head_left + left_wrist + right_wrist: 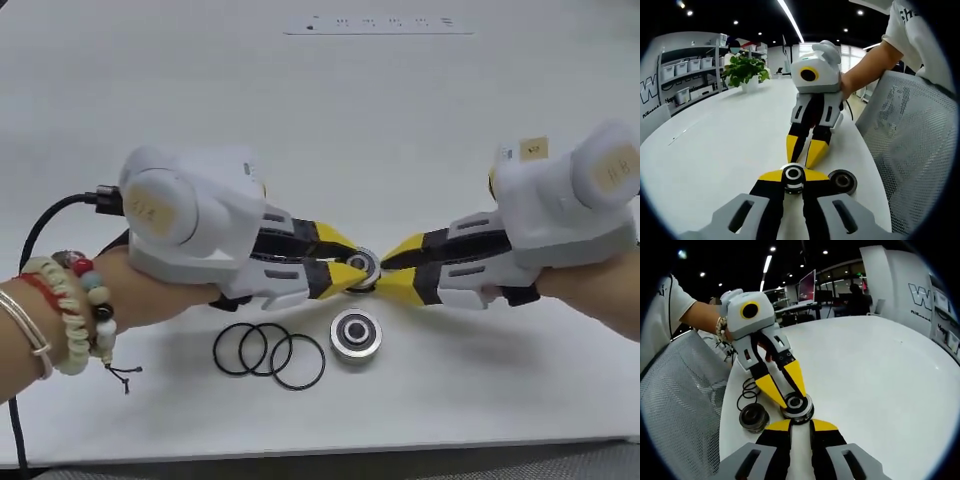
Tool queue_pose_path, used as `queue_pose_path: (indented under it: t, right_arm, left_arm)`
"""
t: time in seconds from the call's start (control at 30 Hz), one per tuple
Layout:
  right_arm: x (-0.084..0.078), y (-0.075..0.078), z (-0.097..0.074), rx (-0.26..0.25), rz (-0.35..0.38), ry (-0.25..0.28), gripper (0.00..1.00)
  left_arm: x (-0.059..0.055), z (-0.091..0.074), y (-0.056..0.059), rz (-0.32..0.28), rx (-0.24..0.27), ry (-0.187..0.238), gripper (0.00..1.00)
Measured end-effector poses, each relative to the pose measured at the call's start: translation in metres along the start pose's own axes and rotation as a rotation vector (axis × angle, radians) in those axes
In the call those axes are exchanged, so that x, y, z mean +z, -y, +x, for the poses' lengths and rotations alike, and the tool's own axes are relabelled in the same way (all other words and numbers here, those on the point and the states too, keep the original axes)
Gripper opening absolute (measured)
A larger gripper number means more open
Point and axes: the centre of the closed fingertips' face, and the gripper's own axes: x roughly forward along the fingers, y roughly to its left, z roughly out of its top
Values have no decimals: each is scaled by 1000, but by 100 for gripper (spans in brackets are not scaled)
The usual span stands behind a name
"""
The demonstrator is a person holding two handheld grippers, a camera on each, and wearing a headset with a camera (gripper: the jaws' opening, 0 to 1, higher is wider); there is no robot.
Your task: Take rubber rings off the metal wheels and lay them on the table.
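left gripper (352,268): was clamped on a round silver metal wheel (362,264) near the second, lying wheel (356,335)
right gripper (384,270): tips touched the held wheel; we could not tell its grip
three black rubber rings (268,352): lay beside the lying wheel

Bright ceiling lights (790,21); soft shadows, fisheye-warped edges.

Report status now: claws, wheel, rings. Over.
Left claw shut on metal wheel. Right claw tips at that wheel, grip unclear. Three rubber rings and second wheel on table, close below.
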Motion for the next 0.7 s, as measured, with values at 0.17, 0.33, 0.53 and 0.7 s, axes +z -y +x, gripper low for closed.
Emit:
queue_pose_path:
  t: [0.17,0.33,0.53,0.7]
  right_arm:
    - [0,-1,0,-1,14,-2,10]
    - [0,0,0,-12,-2,-18,5]
    - [-3,4,4,-56,-23,-42,0]
    - [-2,3,3,-34,35,-26,0]
  left_arm:
    - [0,0,0,-3,3,0,8]
    - [0,1,-1,-17,-1,1,8]
    - [0,2,-1,-18,2,-1,8]
    - [1,2,-1,-3,-2,-3,8]
